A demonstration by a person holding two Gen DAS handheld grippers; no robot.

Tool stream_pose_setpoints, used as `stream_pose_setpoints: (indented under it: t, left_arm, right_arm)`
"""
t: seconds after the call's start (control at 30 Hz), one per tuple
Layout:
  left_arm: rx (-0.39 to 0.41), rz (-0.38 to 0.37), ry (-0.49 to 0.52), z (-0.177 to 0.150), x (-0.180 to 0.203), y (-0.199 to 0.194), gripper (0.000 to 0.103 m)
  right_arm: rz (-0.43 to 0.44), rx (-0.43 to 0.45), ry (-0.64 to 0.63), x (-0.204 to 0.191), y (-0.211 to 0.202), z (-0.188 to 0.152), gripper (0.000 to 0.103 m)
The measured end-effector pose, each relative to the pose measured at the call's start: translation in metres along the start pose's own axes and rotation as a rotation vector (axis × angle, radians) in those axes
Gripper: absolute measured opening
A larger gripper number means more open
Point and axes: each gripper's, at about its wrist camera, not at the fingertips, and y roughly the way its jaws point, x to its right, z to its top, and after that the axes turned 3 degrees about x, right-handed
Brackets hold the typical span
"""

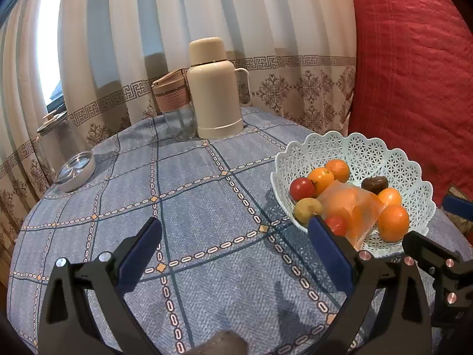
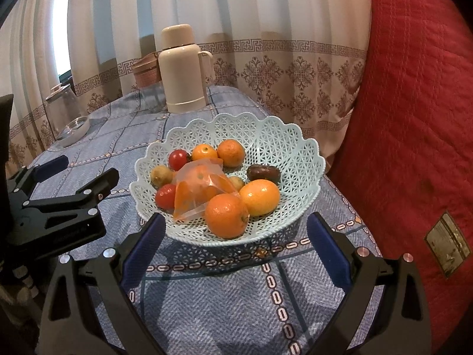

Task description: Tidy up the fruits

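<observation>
A pale blue lattice basket (image 2: 283,148) (image 1: 366,151) sits on the blue checked tablecloth and holds several fruits: oranges (image 2: 227,215), red tomatoes (image 2: 179,159), a green-brown fruit (image 2: 161,176), a dark brown fruit (image 2: 263,173). A clear plastic bag (image 2: 201,189) (image 1: 351,207) of small orange fruit lies on top of them. My right gripper (image 2: 235,230) stands open just in front of the basket, nothing between its fingers. My left gripper (image 1: 235,230) is open over bare cloth, left of the basket, and also shows as the left gripper (image 2: 85,174) in the right wrist view.
At the table's far side stand a cream thermos (image 1: 214,88), a bottle with a brown lid (image 1: 176,106), a glass jar (image 1: 60,136) and a small round dish (image 1: 75,170). A curtain hangs behind; a red quilted cushion (image 2: 414,118) rises at the right.
</observation>
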Motion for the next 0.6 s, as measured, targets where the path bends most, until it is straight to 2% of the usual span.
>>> stream_pose_setpoints:
  t: [0.6]
  left_arm:
    - [0.002, -0.009, 0.008, -0.0004, 0.0014, -0.0008, 0.098]
  right_arm:
    - [0.000, -0.001, 0.000, 0.0006, 0.0009, 0.0000, 0.098]
